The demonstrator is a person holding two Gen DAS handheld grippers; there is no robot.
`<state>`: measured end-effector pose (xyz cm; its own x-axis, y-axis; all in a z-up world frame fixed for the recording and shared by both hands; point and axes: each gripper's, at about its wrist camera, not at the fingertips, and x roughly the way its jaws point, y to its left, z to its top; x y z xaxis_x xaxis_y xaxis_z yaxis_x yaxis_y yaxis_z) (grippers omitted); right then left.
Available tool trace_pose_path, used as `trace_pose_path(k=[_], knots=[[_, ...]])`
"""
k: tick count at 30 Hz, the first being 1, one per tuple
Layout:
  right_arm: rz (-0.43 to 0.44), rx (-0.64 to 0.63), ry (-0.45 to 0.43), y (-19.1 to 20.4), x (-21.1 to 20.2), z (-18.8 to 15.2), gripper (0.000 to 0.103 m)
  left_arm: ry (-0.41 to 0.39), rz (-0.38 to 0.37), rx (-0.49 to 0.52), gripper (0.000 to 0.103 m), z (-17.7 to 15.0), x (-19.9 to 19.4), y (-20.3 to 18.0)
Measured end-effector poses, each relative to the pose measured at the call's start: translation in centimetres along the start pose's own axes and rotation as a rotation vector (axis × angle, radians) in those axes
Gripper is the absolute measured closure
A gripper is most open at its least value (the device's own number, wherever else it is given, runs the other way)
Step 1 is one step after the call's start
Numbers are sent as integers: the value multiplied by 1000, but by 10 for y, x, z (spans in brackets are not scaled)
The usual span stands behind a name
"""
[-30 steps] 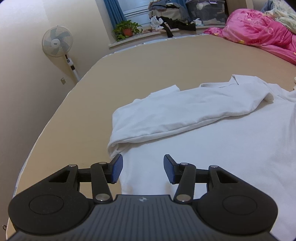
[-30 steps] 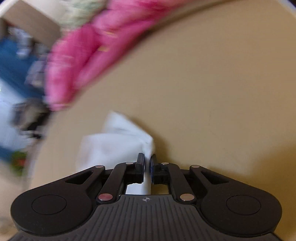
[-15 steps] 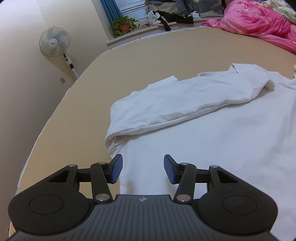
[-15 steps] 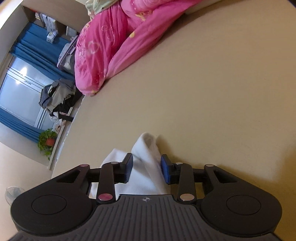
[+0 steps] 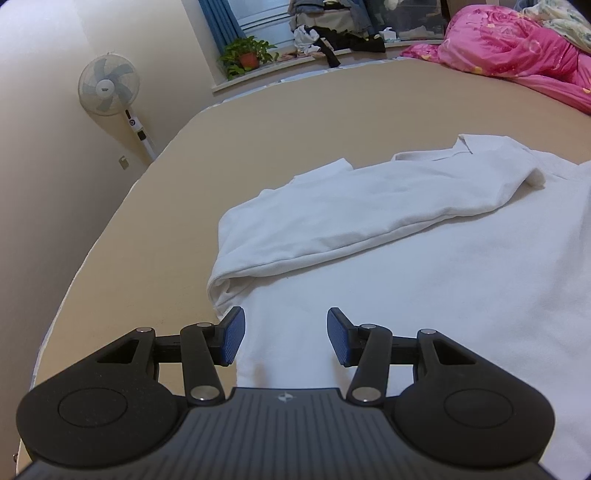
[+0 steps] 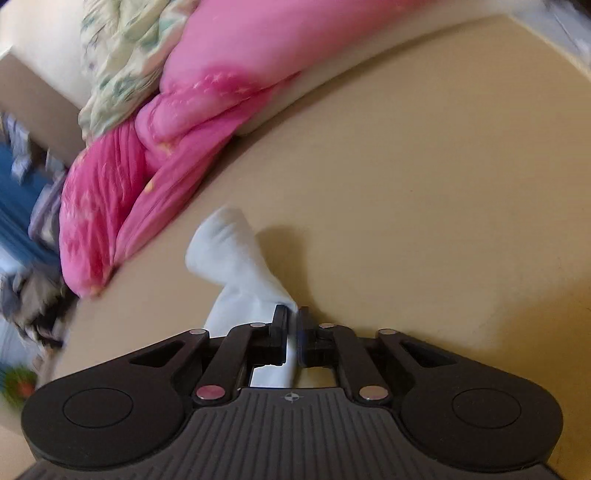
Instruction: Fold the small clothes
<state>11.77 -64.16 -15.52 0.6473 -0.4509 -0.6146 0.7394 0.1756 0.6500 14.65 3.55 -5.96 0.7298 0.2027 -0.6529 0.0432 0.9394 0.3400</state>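
A white long-sleeved shirt lies spread on the tan bed. One sleeve is folded across its body. My left gripper is open and empty, hovering over the shirt's lower left edge. In the right wrist view, my right gripper is shut on a strip of the white shirt, which hangs forward from the jaws above the tan bed.
A pink quilt lies bunched at the far right of the bed; it also shows in the right wrist view. A standing fan is by the wall at the left. A potted plant and piled clothes sit on the window ledge.
My right gripper opened half a second ago and is shut again on the white fabric, lifted and swung. My left gripper stayed open and has drifted slightly over the shirt.
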Motion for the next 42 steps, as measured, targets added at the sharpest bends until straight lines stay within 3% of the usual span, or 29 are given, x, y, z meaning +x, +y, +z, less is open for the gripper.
trace_pose_path(k=[3, 5, 6, 8, 10, 11, 14, 18, 20, 21, 22, 24, 27, 29, 31, 34, 35, 36, 40, 41, 42], knots=[[32, -55, 24, 6, 6, 5, 86, 4, -4, 0, 48, 0, 1, 1], [41, -82, 20, 8, 5, 9, 88, 8, -3, 3, 48, 0, 2, -1], [37, -96, 5, 3, -1, 10, 100, 9, -3, 4, 48, 0, 2, -1], [20, -111, -82, -2, -14, 17, 101, 7, -1, 8, 48, 0, 2, -2], [-35, -124, -210, -5, -31, 21, 101, 8, 0, 10, 48, 0, 3, -2], [-60, -112, -212, -8, -31, 24, 101, 10, -2, 7, 48, 0, 4, -1], [-153, -72, -110, -19, -17, 23, 101, 18, -8, -3, 48, 1, 5, 1], [-212, -124, -181, -11, -25, 23, 91, 16, -14, -13, 45, 2, 5, 2], [-341, -126, -180, -8, -27, 26, 91, 21, -18, -20, 45, 2, 5, 4], [-450, -166, -217, 2, -34, 23, 85, 23, -21, -25, 45, 2, 5, 4], [-486, -196, -255, 12, -42, 20, 84, 22, -26, -32, 45, 3, 5, 5], [-333, -288, -282, 43, -63, 5, 84, 14, -33, -43, 45, 4, 3, 6], [-7, -456, -197, 98, -89, -32, 82, 10, -38, -56, 45, 6, 2, 7], [242, -547, -18, 130, -108, -76, 77, 7, -40, -67, 45, 7, 2, 9], [431, -551, 252, 145, -119, -129, 71, -1, -43, -78, 46, 9, 2, 11], [517, -544, 561, 150, -130, -202, 64, -13, -56, -105, 63, 13, 2, 17], [519, -546, 612, 150, -133, -222, 62, -15, -65, -117, 72, 15, 3, 20], [511, -551, 641, 150, -135, -235, 57, -16, -74, -126, 79, 16, 3, 22], [408, -520, 703, 152, -123, -275, 54, -34, -113, -161, 80, 22, 1, 31], [384, -498, 692, 154, -118, -277, 55, -39, -138, -170, 80, 24, 1, 33], [366, -473, 670, 157, -115, -277, 63, -43, -169, -179, 80, 26, 0, 34]])
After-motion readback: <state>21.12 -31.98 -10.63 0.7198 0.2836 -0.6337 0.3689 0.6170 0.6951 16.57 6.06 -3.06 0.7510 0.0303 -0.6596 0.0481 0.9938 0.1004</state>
